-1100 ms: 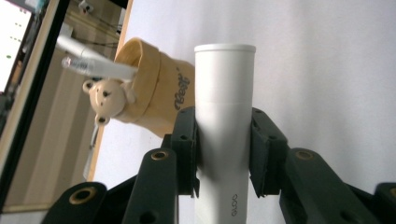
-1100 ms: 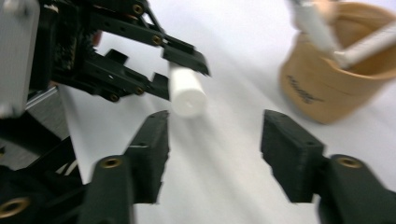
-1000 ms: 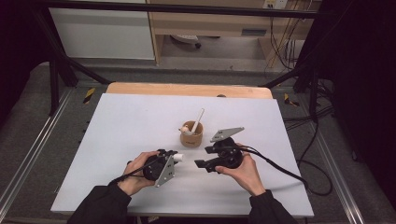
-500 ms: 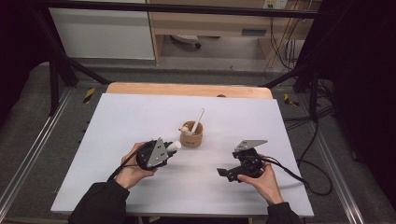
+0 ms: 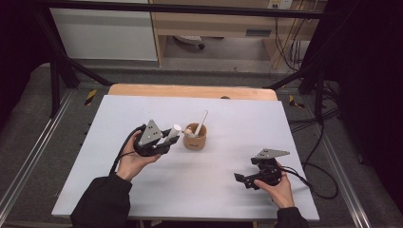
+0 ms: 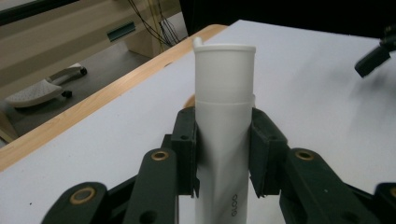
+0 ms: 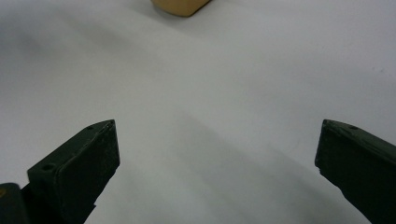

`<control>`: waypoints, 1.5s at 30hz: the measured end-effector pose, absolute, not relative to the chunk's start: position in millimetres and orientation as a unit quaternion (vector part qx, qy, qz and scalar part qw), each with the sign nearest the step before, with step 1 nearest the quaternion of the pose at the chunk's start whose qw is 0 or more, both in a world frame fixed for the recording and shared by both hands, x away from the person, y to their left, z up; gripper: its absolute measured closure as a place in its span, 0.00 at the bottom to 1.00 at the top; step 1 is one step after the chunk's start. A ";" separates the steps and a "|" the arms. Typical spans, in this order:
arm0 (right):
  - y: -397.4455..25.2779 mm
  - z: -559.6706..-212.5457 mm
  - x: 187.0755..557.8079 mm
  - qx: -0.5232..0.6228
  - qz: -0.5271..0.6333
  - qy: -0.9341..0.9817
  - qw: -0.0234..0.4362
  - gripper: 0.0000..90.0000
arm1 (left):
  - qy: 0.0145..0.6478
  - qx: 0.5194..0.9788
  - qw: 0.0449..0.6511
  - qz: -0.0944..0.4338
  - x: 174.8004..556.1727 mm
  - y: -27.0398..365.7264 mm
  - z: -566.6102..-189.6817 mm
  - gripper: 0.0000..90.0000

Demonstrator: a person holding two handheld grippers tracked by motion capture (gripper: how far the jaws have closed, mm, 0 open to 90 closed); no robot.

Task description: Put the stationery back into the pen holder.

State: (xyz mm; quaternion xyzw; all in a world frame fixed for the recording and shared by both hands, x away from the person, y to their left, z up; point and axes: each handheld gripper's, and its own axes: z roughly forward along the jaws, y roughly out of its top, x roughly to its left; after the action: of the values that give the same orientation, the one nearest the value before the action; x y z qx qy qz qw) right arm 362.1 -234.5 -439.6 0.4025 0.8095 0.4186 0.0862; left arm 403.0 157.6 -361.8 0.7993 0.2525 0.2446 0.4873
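A white tube point(image 6: 224, 116) is seen gripped between the jaws of the left gripper point(image 5: 159, 142), left of centre in the high view, above the white bench point(image 5: 142, 114). In the left gripper view the tube rises up the middle of the frame, its capped end pointing away from the camera, with a black jaw pressed against each side just below the cap's lower edge. Small printed characters can be made out low on the tube's body, though they are too small to be read with confidence. In the high view the capped end of the tube point(image 5: 173, 131) is directed toward a small tan cup point(image 5: 195, 140) standing near the centre of the bench; the end is seen just beside the cup's rim, and whether the two are touching cannot be told. A white stick-like item point(image 5: 201, 122) is shown leaning out of the cup toward the upper right.

The right gripper point(image 5: 241, 178) is held low in the lower right of the high view, well apart from the cup and the tube. In the right gripper view its jaws are spread wide at the lower left and lower right corners, with nothing between them but bare bench surface; the tan cup's base point(image 7: 180, 6) is glimpsed at the top edge.
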 end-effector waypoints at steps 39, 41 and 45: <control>-242.1 -445.0 360.3 0.391 0.407 0.821 0.090 0.01 | 0.323 0.736 0.557 0.210 478.8 91.8 -355.6 0.74; -242.1 -445.1 360.4 0.389 0.409 0.821 0.090 0.01 | 0.325 0.735 0.558 0.206 481.9 89.7 -358.7 0.74; -241.5 -445.8 360.7 0.390 0.406 0.822 0.089 0.01 | 0.322 0.744 0.550 0.203 485.8 86.9 -365.7 0.74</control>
State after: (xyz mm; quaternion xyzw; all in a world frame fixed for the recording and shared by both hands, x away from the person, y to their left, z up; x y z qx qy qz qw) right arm 360.7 -241.5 -445.8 0.3898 0.8217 0.4062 0.0886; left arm 485.8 86.9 -365.7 0.7438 0.3216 0.2026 0.5497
